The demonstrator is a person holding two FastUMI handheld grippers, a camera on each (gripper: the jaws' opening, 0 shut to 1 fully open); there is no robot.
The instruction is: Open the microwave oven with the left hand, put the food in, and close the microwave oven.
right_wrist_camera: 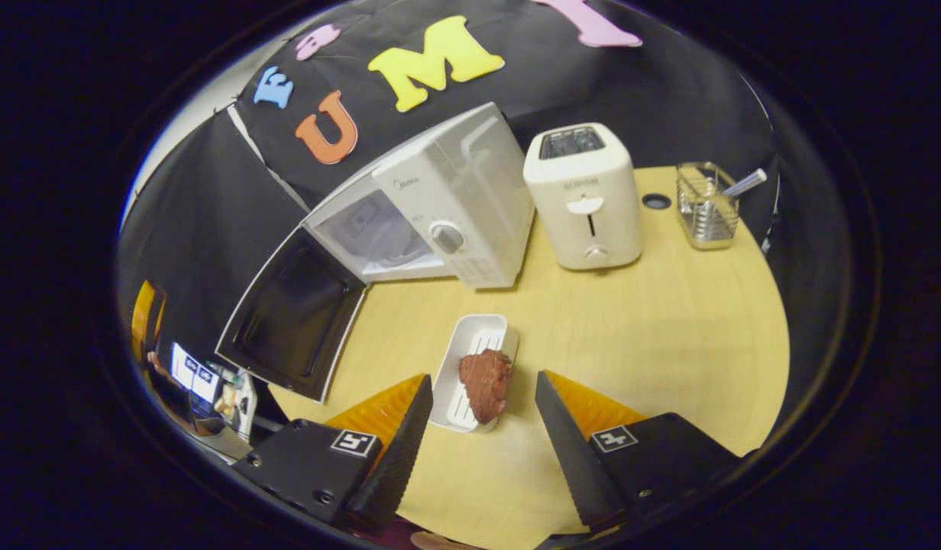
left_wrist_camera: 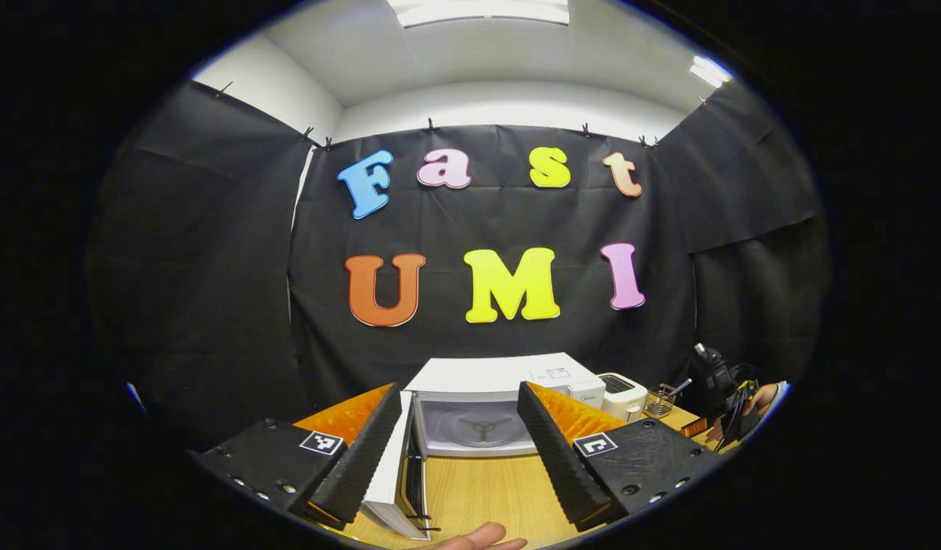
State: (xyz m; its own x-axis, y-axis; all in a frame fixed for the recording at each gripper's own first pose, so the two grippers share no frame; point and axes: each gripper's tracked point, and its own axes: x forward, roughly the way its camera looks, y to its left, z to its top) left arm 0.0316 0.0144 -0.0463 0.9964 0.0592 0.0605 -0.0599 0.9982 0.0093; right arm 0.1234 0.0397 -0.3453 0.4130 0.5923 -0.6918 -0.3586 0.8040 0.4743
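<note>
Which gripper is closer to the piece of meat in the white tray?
Right. The right gripper hangs open with the meat between its fingers. The left gripper faces the open microwave, away from the food.

The pale wooden worktop (right_wrist_camera: 669,321) carries a white microwave oven (right_wrist_camera: 440,206) at its back edge toward the left, door (right_wrist_camera: 295,313) swung wide open over the left edge. Just beside the oven on the right stands a white toaster (right_wrist_camera: 585,198), and near the back right edge a small wire basket (right_wrist_camera: 706,206) with a utensil in it. A dark round hole (right_wrist_camera: 655,201) lies between toaster and basket. Nearer the front edge sits a white tray (right_wrist_camera: 470,359) holding a brown piece of food (right_wrist_camera: 486,382).
</note>
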